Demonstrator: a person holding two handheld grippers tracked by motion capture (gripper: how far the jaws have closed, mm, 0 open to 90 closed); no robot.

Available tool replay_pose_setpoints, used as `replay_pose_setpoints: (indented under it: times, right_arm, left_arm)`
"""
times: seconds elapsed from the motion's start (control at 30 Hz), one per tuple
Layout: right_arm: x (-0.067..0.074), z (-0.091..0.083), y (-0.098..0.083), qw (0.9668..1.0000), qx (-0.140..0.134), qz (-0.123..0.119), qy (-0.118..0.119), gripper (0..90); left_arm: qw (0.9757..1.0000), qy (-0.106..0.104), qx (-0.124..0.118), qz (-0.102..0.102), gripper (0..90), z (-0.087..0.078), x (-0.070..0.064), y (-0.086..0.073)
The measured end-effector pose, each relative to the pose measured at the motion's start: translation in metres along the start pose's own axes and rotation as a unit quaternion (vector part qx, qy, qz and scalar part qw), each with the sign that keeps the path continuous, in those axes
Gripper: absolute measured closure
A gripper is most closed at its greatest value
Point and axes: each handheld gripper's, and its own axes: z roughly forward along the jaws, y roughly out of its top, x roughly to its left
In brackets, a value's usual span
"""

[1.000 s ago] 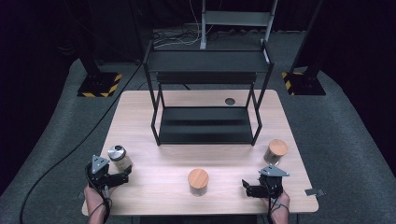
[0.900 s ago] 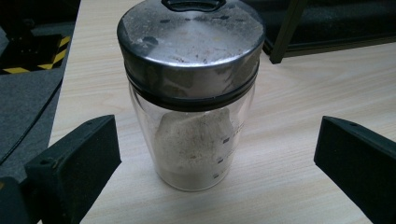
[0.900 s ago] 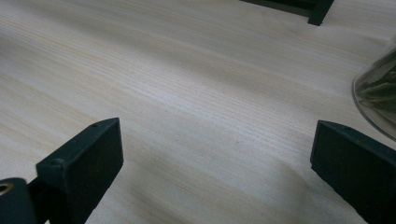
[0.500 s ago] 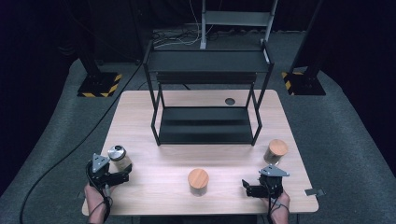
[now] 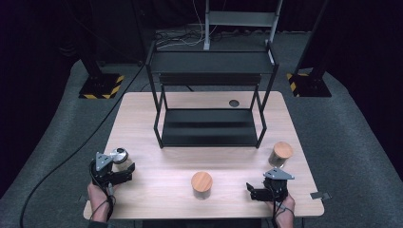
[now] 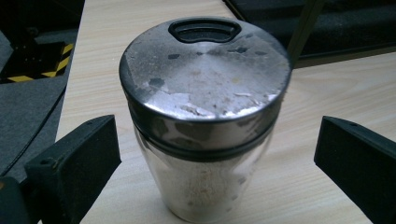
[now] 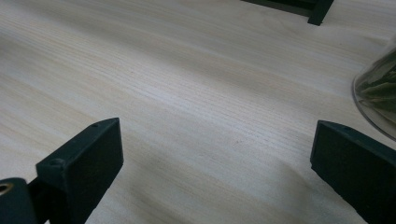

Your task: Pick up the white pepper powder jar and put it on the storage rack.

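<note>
Left gripper view puts the shaker upright between your left gripper's spread jaws, touching neither, its long axis vertical and the lid's pour slot on the side away from you. It sits on the table well left of the rack; the glass looks hard, slick, breakable and fairly light, so close on the body just under the metal lid. Your right gripper is also spread, over bare table.

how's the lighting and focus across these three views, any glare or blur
High view: table evenly lit, surroundings almost black, picture soft. Left gripper view: shaker sharp, with dull glare on its scuffed metal lid. Right gripper view: wood grain sharp farther off, the near jaws soft, glass jar cut off at the edge.
</note>
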Motion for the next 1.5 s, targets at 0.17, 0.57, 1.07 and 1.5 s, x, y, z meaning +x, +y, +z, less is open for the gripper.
replay_pose_setpoints:
  times: [0.17,0.57,1.07,1.5]
  right_arm:
    - [0.000,0.000,0.000,1.0000,0.000,0.000,0.001,1.3]
    - [0.000,0.000,0.000,1.0000,-0.001,0.000,0.002,1.4]
    - [0.000,0.000,0.000,1.0000,-0.001,0.000,0.006,1.6]
    - [-0.001,-0.001,0.000,1.0000,-0.004,0.002,0.006,1.7]
  left_arm:
    - [1.0000,0.006,0.005,0.004,0.0,0.006,0.001,0.000]
    - [0.9998,0.008,0.019,0.005,2.3,0.015,0.003,-0.001]
    - [0.9998,0.020,0.008,0.004,28.8,0.018,0.001,-0.003]
    - [0.9999,0.013,0.002,0.010,29.8,0.017,0.001,-0.004]
